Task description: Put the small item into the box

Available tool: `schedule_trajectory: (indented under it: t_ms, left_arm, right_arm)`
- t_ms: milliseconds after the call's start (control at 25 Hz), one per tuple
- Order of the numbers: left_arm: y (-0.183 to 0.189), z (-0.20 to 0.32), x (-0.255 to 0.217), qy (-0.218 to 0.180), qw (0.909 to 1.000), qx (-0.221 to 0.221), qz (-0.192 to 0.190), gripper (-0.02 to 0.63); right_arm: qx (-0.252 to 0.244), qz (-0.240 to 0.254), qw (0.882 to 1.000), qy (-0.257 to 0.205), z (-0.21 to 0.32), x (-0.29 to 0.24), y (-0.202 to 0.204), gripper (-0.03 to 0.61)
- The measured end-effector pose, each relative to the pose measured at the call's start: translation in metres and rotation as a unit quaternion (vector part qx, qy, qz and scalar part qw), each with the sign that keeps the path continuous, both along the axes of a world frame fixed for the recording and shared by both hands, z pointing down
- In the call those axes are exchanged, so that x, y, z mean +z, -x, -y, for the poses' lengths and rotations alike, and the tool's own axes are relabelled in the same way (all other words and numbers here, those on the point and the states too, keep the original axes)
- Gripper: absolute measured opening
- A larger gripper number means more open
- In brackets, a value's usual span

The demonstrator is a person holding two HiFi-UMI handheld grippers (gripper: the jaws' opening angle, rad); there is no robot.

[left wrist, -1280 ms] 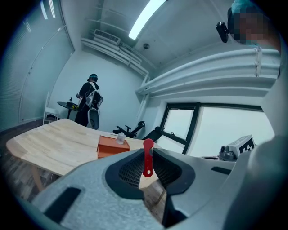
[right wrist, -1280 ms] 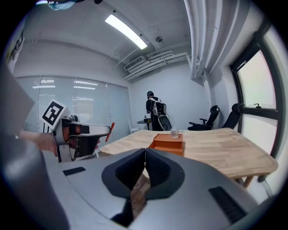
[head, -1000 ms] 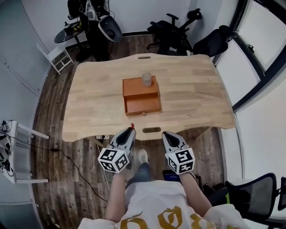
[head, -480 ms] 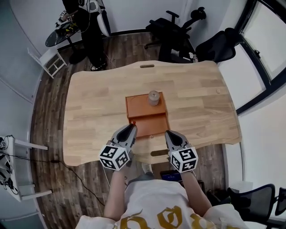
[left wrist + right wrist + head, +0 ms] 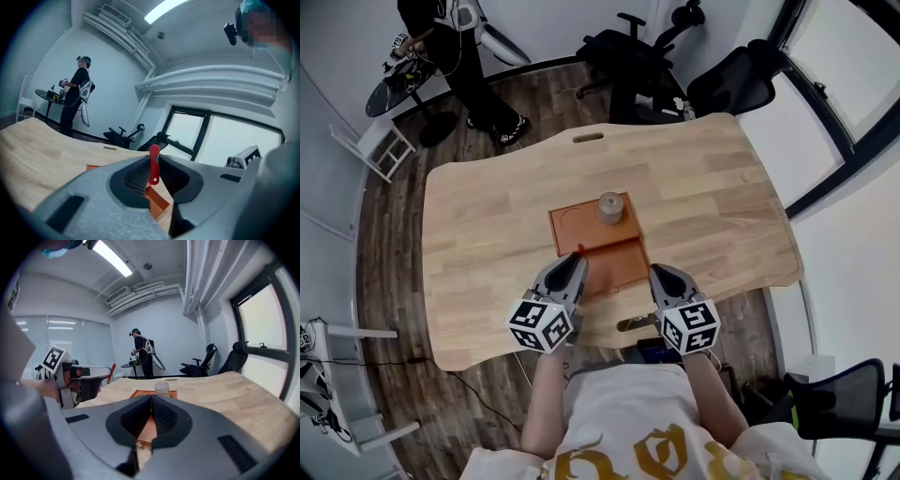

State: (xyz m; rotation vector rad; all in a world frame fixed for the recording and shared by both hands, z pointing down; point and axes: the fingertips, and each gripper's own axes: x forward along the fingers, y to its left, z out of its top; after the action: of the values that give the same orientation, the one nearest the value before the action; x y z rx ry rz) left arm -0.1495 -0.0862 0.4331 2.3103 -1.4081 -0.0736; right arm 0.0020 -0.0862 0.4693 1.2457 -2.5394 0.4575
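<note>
An orange wooden box [image 5: 577, 221] stands mid-table, its drawer [image 5: 615, 262] pulled out toward me. A small pale jar [image 5: 610, 207] sits on the box's top. My left gripper [image 5: 577, 260] is shut on a small red item [image 5: 579, 249], hovering at the drawer's front left corner. In the left gripper view the red item [image 5: 153, 164] stands upright between the jaws with the box [image 5: 157, 200] behind. My right gripper [image 5: 657, 273] is shut with nothing in it, just right of the drawer's front. The right gripper view shows the jar [image 5: 161, 387], the box [image 5: 143, 394] and the left gripper [image 5: 100, 376].
The wooden table [image 5: 712, 197] has a slot [image 5: 631, 324] near its front edge, by the grippers, and another slot [image 5: 587, 137] at the far edge. A person [image 5: 452, 49] stands at a small round table at the back left. Office chairs [image 5: 630, 49] are behind the table.
Both grippers have come forward from off the table's front edge to the drawer's front. The left gripper keeps the red item. The box and jar have not moved on the table.
</note>
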Motion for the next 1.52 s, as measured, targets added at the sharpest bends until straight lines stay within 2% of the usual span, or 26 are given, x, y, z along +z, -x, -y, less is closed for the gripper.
schedule_trajectory:
  t_ms: [160,480,680,1120,1520]
  left_arm:
    - [-0.002,0.004,-0.011,-0.012,0.9999,0.005,0.011,0.058]
    - [0.000,0.008,-0.020,-0.026,0.9996,-0.009,0.001,0.058]
    - [0.006,0.011,-0.019,-0.023,0.9996,-0.014,0.011,0.058]
    - [0.000,0.029,-0.010,-0.010,0.9998,-0.009,0.015,0.058]
    - [-0.005,0.041,0.017,0.019,0.9993,-0.001,0.031,0.058]
  right_arm:
    - [-0.005,0.007,1.000,-0.007,0.005,-0.005,0.006,0.012]
    - [-0.021,0.021,0.999,-0.020,0.016,-0.014,0.011,0.012]
    - [-0.014,0.043,0.999,-0.012,0.021,-0.015,0.012,0.012]
    - [-0.008,0.040,0.999,-0.003,0.034,-0.010,0.004,0.012]
    - [-0.022,0.050,0.998,0.024,0.047,0.012,0.009,0.012]
